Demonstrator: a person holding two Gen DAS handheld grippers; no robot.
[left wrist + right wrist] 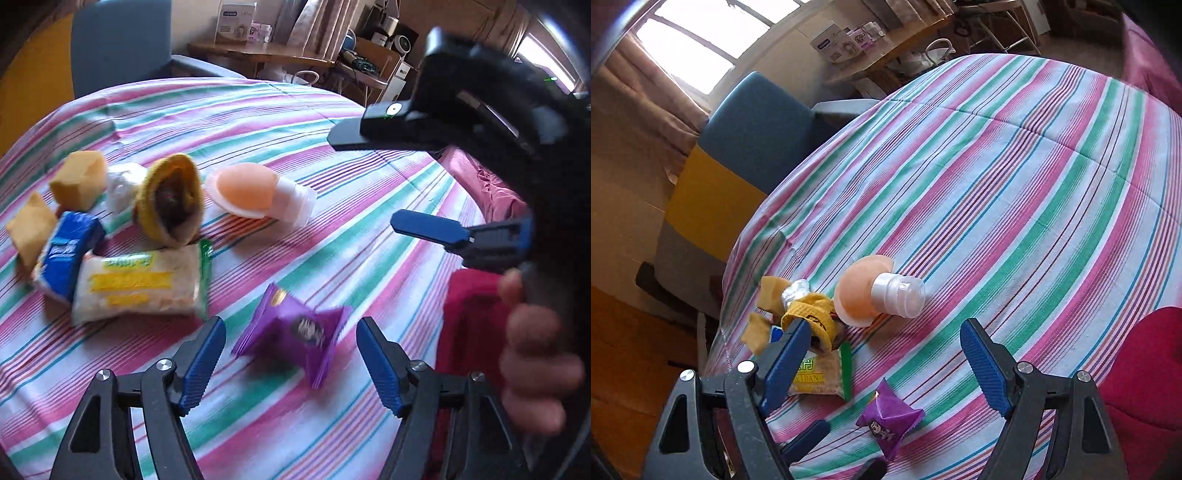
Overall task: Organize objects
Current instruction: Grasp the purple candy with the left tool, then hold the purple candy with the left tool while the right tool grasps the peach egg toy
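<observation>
I've got my left gripper spread wide over the purple snack packet lying near me on the striped tablecloth, ready to pinch it, while the right gripper waits open and empty.

You are looking at a striped tablecloth of matt woven cloth, showing pressed creases. The purple packet near you is showing glossy, crinkled foil-like plastic, and the rice-cake bag at left is showing shiny clear film. The yellow blocks are looking porous and matt, like sponge. The peach cup with its white cap is looking smooth, satiny plastic. Your left gripper is showing ribbed blue plastic pads, matt black arms and bright metal rivets. The far side table is looking wooden.
</observation>
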